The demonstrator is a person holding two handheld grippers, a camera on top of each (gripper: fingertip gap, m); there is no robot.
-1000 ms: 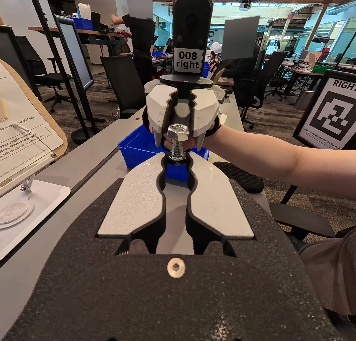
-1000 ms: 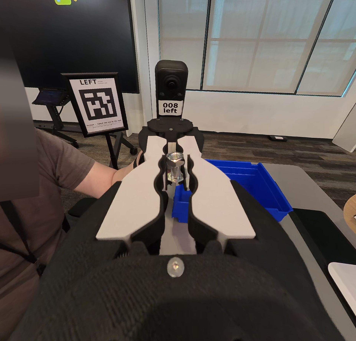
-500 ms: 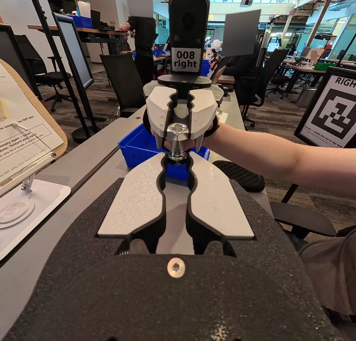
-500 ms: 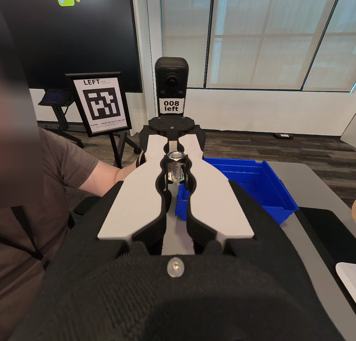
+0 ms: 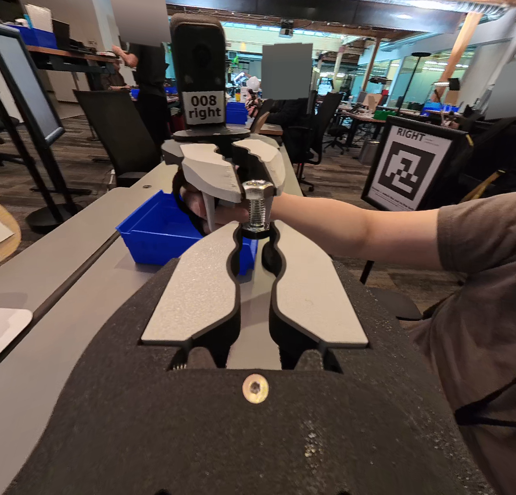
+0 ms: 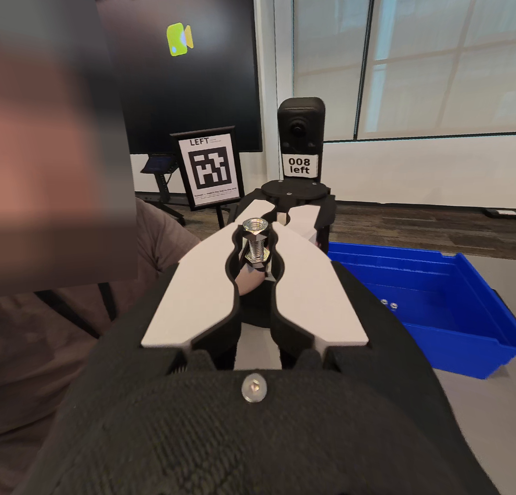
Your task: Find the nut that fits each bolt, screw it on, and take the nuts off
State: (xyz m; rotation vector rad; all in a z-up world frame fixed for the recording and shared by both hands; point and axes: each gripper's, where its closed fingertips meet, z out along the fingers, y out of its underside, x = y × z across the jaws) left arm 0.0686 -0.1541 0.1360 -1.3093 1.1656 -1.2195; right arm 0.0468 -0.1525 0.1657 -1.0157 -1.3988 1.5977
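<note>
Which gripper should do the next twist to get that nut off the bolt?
Probably the right gripper: it's shut on the bolt head and sits tilted, as if mid-twist. The left gripper just clamps the nut steady at the thread's lower end.

An open office with a dark wood-pattern floor (image 5: 69,157) and black office chairs (image 5: 117,135) at far desks. A large dark screen (image 6: 181,76) hangs left of tall bright windows (image 6: 418,57). Framed marker signs (image 5: 410,168) stand on black stands.
</note>
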